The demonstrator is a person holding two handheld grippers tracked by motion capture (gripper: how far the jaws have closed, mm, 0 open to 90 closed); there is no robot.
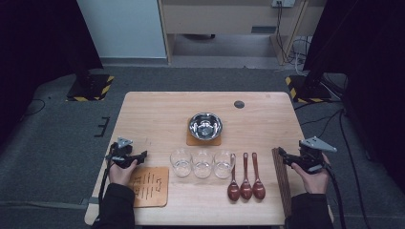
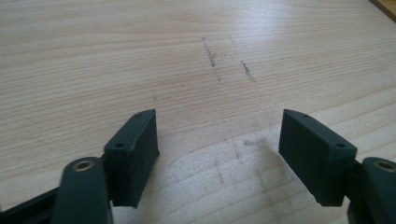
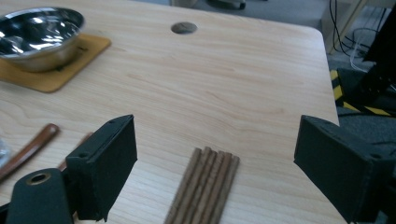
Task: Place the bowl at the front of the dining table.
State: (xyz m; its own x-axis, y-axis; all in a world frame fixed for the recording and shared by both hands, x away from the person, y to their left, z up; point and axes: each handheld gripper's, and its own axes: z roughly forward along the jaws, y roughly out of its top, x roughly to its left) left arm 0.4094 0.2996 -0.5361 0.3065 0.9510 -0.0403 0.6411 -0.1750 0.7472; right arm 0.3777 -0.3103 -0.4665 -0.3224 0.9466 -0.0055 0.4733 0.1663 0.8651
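Setup stage; nothing lifted yet. Left gripper (image 1: 135, 158) sits at the worktop's (image 1: 157, 114) 8 o'clock edge, fingers (image 2: 133, 154) spread wide over bare wood, nothing between them. Right gripper (image 1: 285, 158) at 4 o'clock, fingers (image 3: 105, 163) likewise wide apart and empty, poised above the near end of the slat mat (image 3: 204, 186), which lies along the right edge of the worktop.

Judgement: the step in hand looks like an approach to the slat mat by the right gripper; the left is idle near the tan mat (image 1: 149, 186) at 7 o'clock. Next move would call for lowering the right fingers to straddle the mat's thin edge and closing narrow enough to pinch it. The mat lies flat, so a low, shallow approach seems needed.

Count:
- glasses (image 1: 202, 163): three, in a row just below centre
- spoons (image 1: 245, 181): three, side by side, at 5 o'clock, bowls toward the person
- steel bowl (image 1: 205, 126): one, on a coaster (image 1: 190, 140), just above centre
- slat mat: one
- tan mat: one
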